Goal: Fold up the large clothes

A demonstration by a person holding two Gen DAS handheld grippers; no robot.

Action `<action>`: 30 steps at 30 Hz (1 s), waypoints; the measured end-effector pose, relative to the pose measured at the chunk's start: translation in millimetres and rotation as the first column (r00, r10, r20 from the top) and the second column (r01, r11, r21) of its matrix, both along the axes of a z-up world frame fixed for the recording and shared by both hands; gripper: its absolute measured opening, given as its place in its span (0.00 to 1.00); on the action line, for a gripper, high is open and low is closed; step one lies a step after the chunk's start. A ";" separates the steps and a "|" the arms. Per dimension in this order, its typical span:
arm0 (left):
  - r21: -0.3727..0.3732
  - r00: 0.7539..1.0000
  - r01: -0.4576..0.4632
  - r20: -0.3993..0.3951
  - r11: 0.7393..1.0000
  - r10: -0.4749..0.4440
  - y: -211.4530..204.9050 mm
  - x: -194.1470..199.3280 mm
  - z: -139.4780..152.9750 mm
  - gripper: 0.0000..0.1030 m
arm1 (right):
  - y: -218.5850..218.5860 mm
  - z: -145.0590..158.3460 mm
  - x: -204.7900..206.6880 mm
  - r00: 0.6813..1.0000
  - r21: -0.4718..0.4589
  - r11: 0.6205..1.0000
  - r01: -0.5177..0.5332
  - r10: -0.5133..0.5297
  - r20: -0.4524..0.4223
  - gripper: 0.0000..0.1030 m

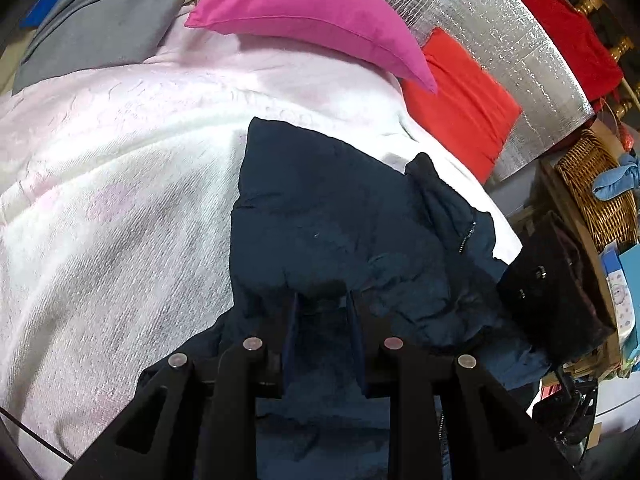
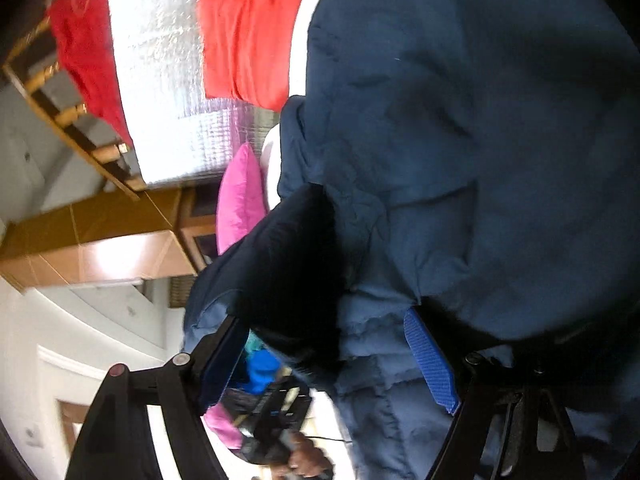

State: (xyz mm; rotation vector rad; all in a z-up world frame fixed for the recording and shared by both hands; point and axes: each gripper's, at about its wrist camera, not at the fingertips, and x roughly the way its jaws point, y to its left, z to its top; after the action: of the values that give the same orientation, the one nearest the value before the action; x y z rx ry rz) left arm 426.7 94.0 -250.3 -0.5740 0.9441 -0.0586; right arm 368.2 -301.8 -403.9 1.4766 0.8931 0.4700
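Fig.: two hand-held grippers w/ a dark navy jacket (image 1: 352,208) on a bed, seen mid-fold.

Step in hand (judged): a fold or a repositioning of the jacket, w/ both grippers at its near edge. The garment is partly lifted, not yet a flat, squared packet; task looks early to mid-way.

Left gripper (image 1: 322,300): fingers a little apart, w/ navy cloth between and under them. Dark on dark, so whether they truly pinch the cloth cannot be told. The jacket runs fwd from the fingers across the white bedspread (image 1: 120,200); its far corner lies well short of the pink pillow (image 1: 304,12) and the red pillow (image 1: 460,108). The zip (image 1: 466,236) and collar region sit to the right of the fingers, near the bed's edge.

Right gripper (image 2: 332,344): fingers spread wide, blue pad (image 2: 430,364) showing on one side. A thick bunch of jacket (image 2: 460,120), incl. a darker fold, fills the gap and hangs over the fingers; not pressed shut on it as far as can be seen. This view is tilted sideways and blurred. The other gripper, held in a hand (image 2: 308,460), shows below.

Next move (judged): needs a firm hold on both sides of the hem or shoulder line, then carrying that edge over the body toward the far corner, keeping the padded cloth taut so it lands flat.

Bedside: wicker basket (image 1: 596,184), silver foil board (image 1: 508,56) behind the pillows.
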 end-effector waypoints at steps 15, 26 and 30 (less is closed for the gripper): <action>0.029 0.999 -0.022 -0.027 0.999 0.023 -1.1 2.8 -6.4 0.24 | 52.1 118.0 -19.1 0.945 -0.725 0.684 0.081 0.178 0.274 0.84; 0.096 1.000 -0.007 -0.019 0.995 0.009 0.3 -4.1 2.6 0.25 | 176.9 109.9 -36.3 0.824 -0.977 0.101 0.188 0.525 0.213 0.89; 0.118 1.000 -0.004 -0.013 0.993 0.006 0.1 -7.3 5.0 0.27 | 177.2 102.3 -31.6 0.830 -0.976 0.016 0.217 0.524 0.193 0.89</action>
State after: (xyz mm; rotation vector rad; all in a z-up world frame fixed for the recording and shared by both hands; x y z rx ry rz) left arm 419.3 94.0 -245.3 -0.4679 0.9522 0.0056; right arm 336.5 -124.6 -301.5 -0.2207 0.6249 0.2266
